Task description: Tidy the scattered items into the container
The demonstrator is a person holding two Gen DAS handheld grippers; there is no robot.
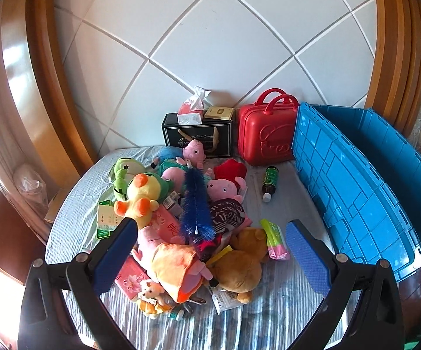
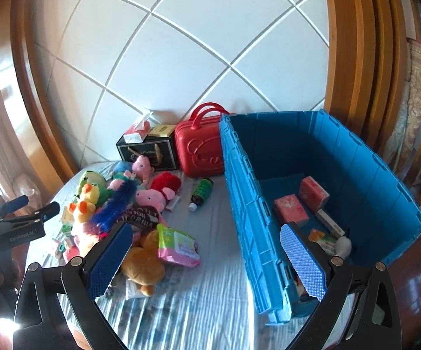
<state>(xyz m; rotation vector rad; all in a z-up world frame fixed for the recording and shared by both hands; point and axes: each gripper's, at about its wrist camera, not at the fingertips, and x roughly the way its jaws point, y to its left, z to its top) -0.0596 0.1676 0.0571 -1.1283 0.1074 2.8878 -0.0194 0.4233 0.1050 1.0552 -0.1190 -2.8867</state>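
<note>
Hovering wide open and empty over the toy pile (image 1: 181, 218) — left gripper (image 1: 210, 253) closest, brown bear (image 1: 239, 265) lying between its fingers. Hanging equally spread and empty, right gripper (image 2: 204, 262) straddling the blue bin's (image 2: 239, 204) near wall — pile sitting off left.

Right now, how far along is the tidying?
Barely begun. Done: a few small packets, including two pink tissue packs, lie in the blue crate. In hand: nothing; the left gripper and right gripper are open. Left: the plush toy pile and the dark bottle.
</note>
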